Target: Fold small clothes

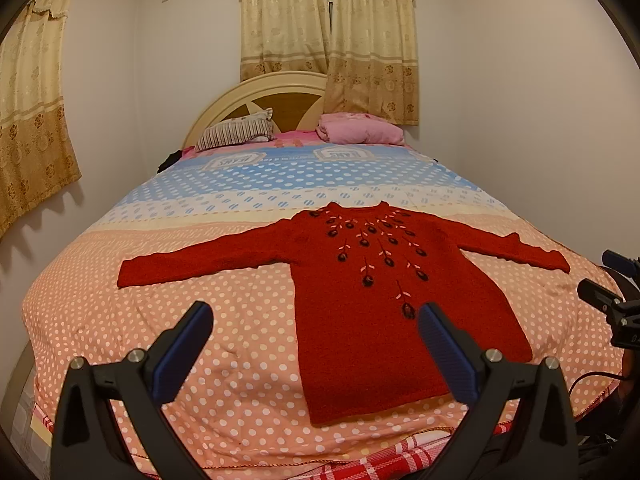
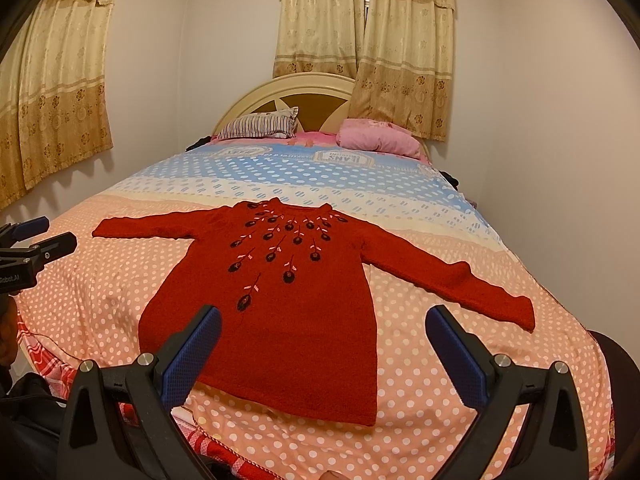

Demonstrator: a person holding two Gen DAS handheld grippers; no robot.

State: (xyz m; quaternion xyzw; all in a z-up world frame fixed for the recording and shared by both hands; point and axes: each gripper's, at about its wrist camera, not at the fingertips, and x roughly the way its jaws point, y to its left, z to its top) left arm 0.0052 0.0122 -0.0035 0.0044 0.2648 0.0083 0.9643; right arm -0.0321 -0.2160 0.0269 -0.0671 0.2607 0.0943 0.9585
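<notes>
A small red knitted sweater (image 1: 368, 320) (image 2: 300, 320) with dark embroidered flowers lies flat and face up on the polka-dot bed cover (image 1: 200, 280) (image 2: 100, 280). Both sleeves are spread out and the hem is nearest me. My left gripper (image 1: 316, 316) hovers open above the hem's left part, with nothing between its blue pads. It also shows at the left edge of the right wrist view, left gripper (image 2: 52, 236). My right gripper (image 2: 324, 314) hovers open above the hem's right part, also holding nothing. From the left wrist camera it shows at the right edge, right gripper (image 1: 596, 272).
A striped pillow (image 1: 236, 132) and a pink pillow (image 1: 360, 128) lie by the headboard (image 1: 260, 92) at the far end. Curtains hang behind and at the left, and walls close in on both sides. A red plaid blanket (image 1: 380, 456) shows at the bed's near edge.
</notes>
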